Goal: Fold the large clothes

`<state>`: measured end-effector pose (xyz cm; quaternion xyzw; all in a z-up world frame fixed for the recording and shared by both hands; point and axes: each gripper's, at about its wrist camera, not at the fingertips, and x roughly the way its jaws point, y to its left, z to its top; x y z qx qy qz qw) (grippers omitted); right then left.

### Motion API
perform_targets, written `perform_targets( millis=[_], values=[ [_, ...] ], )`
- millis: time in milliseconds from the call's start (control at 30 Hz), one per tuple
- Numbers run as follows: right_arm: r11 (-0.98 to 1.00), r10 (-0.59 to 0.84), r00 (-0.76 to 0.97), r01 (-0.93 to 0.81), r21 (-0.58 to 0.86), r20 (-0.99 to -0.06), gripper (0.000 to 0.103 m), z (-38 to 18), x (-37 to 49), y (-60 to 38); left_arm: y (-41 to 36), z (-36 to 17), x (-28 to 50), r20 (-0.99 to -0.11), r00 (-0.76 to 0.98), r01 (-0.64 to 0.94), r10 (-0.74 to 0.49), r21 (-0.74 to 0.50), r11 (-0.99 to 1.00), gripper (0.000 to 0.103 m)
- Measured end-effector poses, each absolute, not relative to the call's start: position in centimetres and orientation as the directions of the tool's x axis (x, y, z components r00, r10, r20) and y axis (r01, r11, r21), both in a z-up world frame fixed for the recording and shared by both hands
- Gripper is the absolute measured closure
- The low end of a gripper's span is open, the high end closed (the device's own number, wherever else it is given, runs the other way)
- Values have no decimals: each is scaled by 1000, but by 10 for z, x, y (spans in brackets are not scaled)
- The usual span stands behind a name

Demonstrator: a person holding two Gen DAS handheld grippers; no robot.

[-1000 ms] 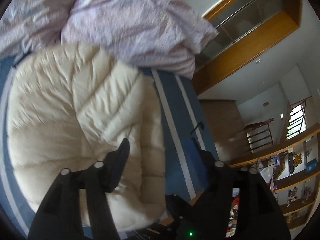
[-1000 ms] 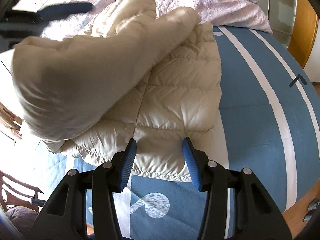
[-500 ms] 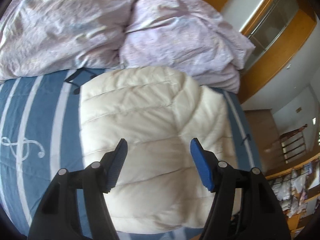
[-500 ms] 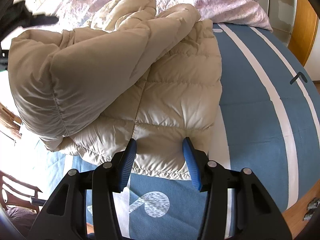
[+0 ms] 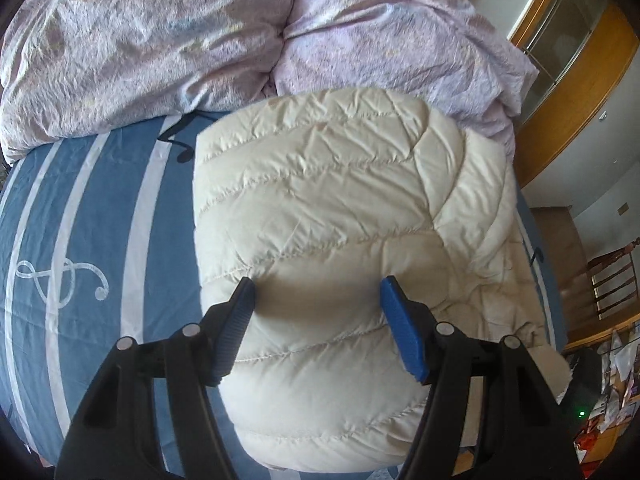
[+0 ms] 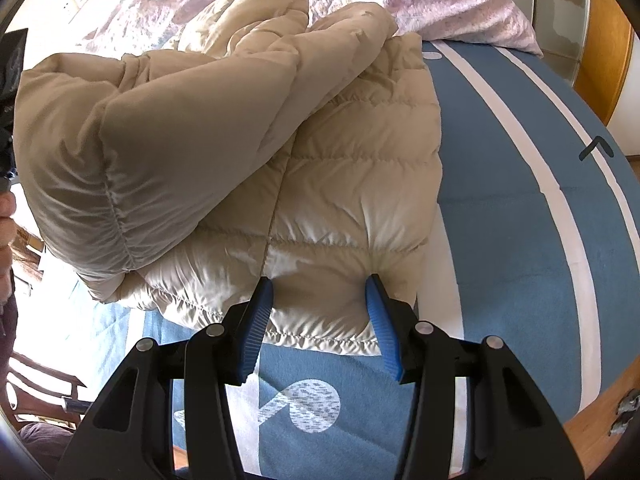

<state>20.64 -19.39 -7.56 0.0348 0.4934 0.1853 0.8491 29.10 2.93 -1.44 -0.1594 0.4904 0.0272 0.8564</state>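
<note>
Cream quilted nylon, puffy and stitched in horizontal channels, makes up the down jacket [image 5: 332, 208], which lies on the blue bed sheet [image 5: 100, 208] with white stripes, its far end touching the heaped lilac duvet [image 5: 160, 40] at the head of the bed. In the right wrist view the jacket [image 6: 340, 184] is partly folded: one thick portion is turned over the body and stands up as a rounded roll rather than lying flat, which is consistent with trapped air in the filling resisting compression. The right gripper [image 6: 320, 292] has its jaws parted, with the blue tips pressing down on the hem near the foot edge of the bed; the fabric puckers at the right tip, and this looks like a hold-down that keeps the lower layer from sliding while the other side is worked. The left gripper [image 5: 316, 296] also stands with jaws parted, straddling the bulging folded part from above; whether its pads actually press the fabric cannot be told, and no pinch is visible. The likely remaining work is to flatten the raised fold. The surface is smooth and slightly glossy, with fine creases.
</note>
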Motion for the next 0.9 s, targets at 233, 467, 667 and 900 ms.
perform_targets(
  millis=[233, 467, 667, 900],
  values=[
    [929, 352, 442, -271, 251, -825, 53, -78, 205, -196, 13, -30, 295, -860, 495, -190, -122, -245, 951, 35],
    [928, 359, 438, -262, 265, -824, 53, -82, 207, -200, -12, -46, 301, -878, 462, -171, -127, -228, 958, 32],
    [929, 361, 442, -250, 274, -821, 53, -81, 205, -208, -36, -59, 308, -893, 441, -145, -91, -171, 974, 28],
    [935, 345, 469, -252, 251, -813, 53, -66, 187, -221, -45, -73, 319, -911, 409, -139, -56, -123, 983, 26]
  ],
)
